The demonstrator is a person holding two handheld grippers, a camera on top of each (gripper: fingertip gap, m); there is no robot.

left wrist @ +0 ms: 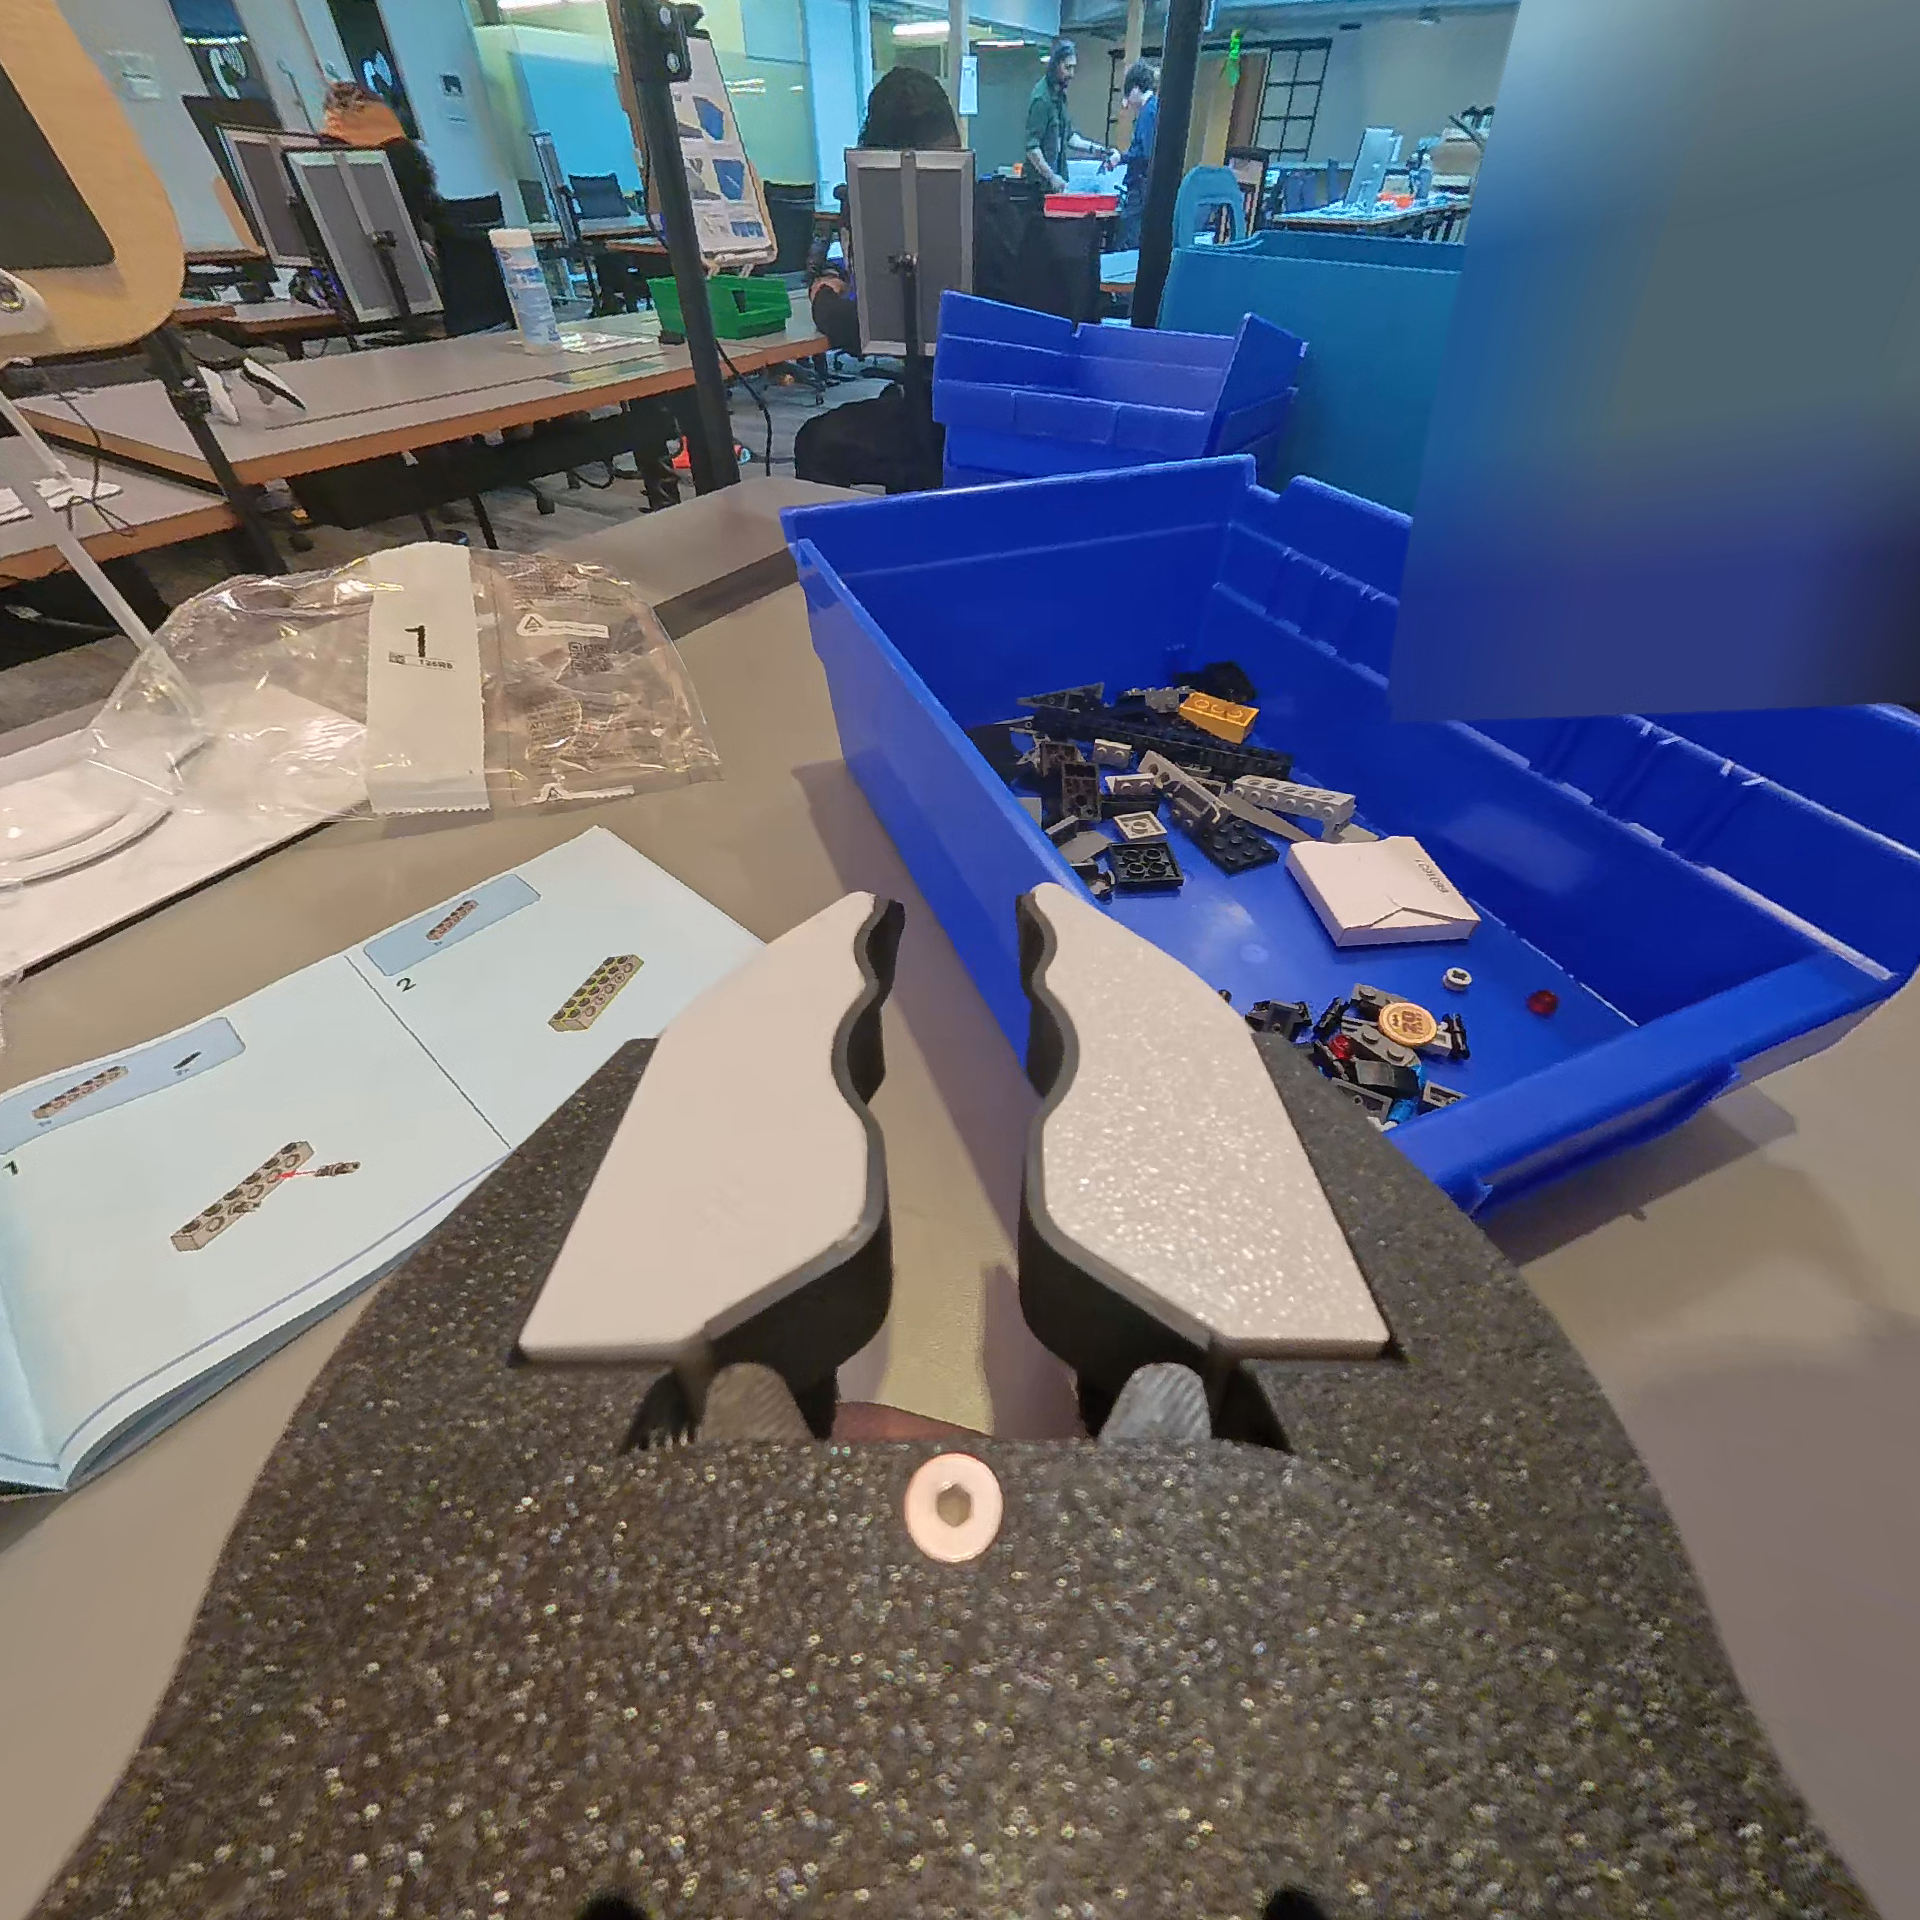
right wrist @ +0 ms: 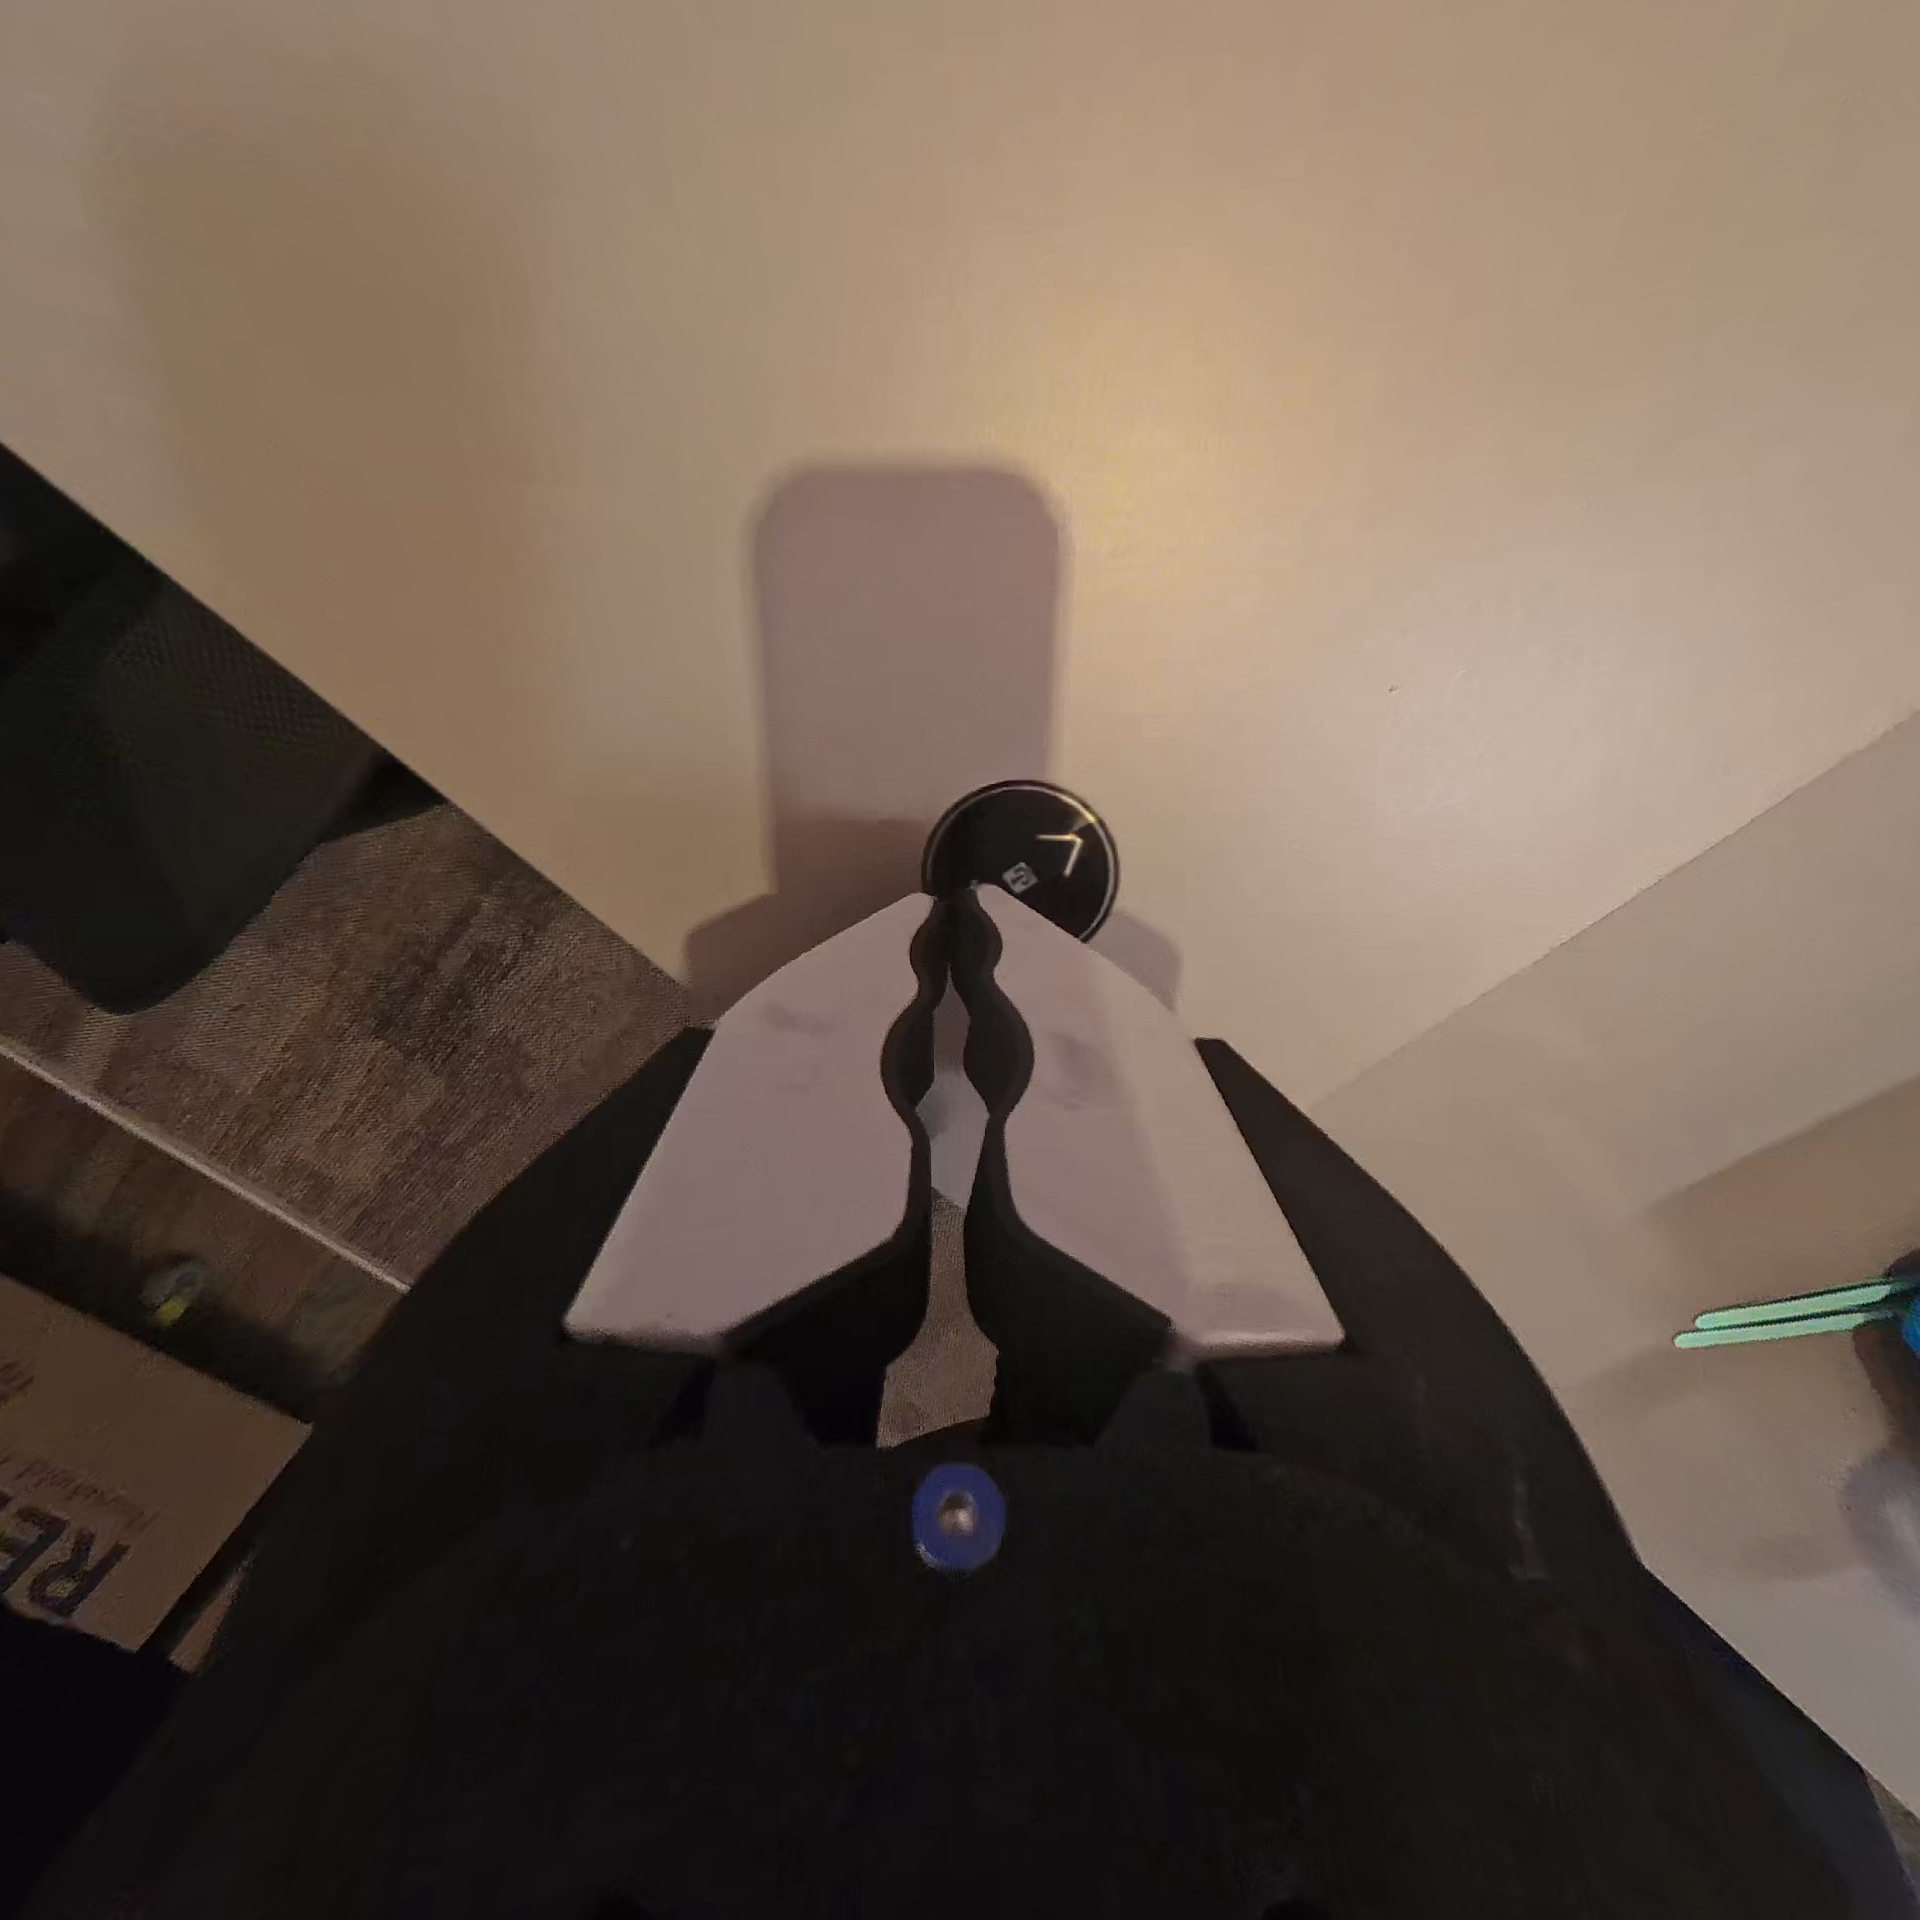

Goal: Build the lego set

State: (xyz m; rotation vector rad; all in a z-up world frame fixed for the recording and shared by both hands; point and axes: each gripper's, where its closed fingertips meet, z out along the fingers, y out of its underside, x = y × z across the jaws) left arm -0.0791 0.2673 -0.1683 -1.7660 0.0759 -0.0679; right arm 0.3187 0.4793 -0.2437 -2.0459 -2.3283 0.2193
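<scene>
- Left wrist view, table [left wrist: 727, 644]: a grey surface carrying everything below in this view; the room behind, with further tables and seated and standing persons, appears in this view only.
- Blue bin [left wrist: 935, 727]: open-topped, standing on the table to the right of the left claw; more blue bins are stacked behind it.
- Instruction booklet [left wrist: 312, 1091]: pale blue pages lying open on the table, left of the left claw.
- Clear plastic bags [left wrist: 520, 675]: flattened, beyond the booklet, one with a white strip.
- Left claw [left wrist: 956, 925]: fingers spread apart with nothing between them, tips over the table just beside the bin's near wall.
- Building bricks [left wrist: 1164, 800]: loose grey, black and one yellow piece, heaped on the bin floor, with a second small cluster nearer the front.
- White folded card [left wrist: 1382, 888]: lying in the bin beside the bricks.
- Right wrist view: a plain beige surface [right wrist: 1351, 416], seen only here, with floor at lower left.
- Right claw [right wrist: 951, 909]: fingers pressed together, their tips pinching the edge of a black round disc [right wrist: 1039, 862] with thin pale markings.
</scene>
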